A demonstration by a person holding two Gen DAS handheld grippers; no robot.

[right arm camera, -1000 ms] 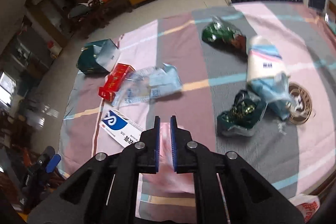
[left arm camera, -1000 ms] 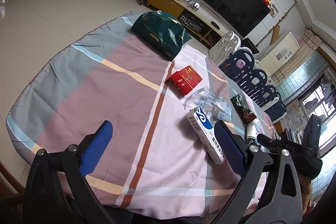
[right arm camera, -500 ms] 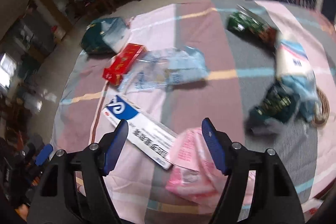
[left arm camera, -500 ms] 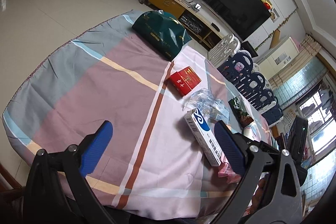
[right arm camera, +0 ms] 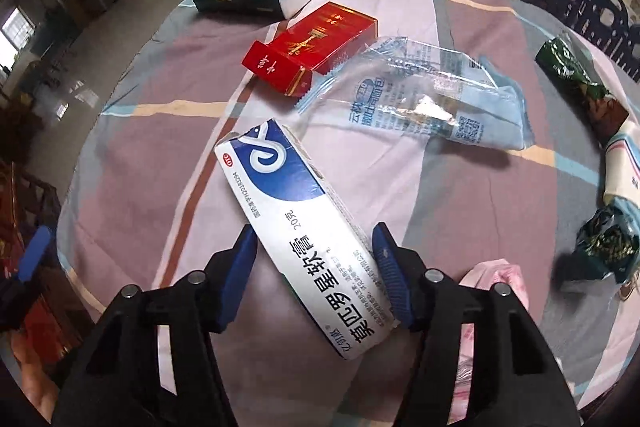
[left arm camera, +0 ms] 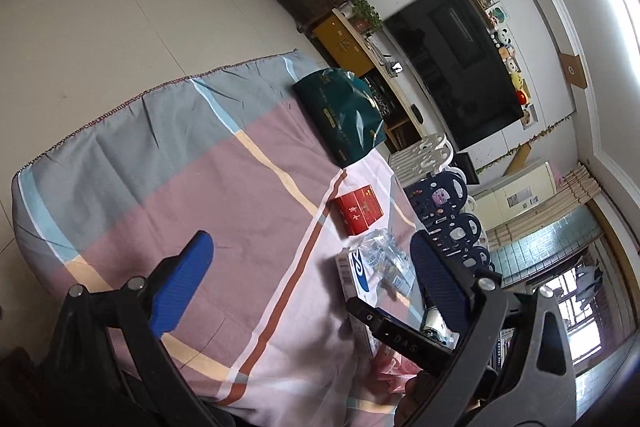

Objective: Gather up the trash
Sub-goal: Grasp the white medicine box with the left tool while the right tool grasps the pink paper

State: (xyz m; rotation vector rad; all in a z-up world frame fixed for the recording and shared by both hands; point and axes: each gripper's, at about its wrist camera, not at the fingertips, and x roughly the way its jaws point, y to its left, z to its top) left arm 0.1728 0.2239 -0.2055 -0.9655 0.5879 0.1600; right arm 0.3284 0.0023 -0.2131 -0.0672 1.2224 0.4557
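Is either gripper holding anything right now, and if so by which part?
Nothing is held. The right gripper is open, its fingers astride the near half of the white-and-blue ointment box lying on the tablecloth. The left gripper is open and empty.

— Any print you can make out?
— The white-and-blue ointment box (right arm camera: 308, 231) reads "莫匹罗星软膏", "20克", with a red "OTC" oval.
— Anything else?
— The right gripper's arm (left arm camera: 400, 337) shows "DAS". The clear wrapper (right arm camera: 420, 99) has a QR code; its characters are too blurred.
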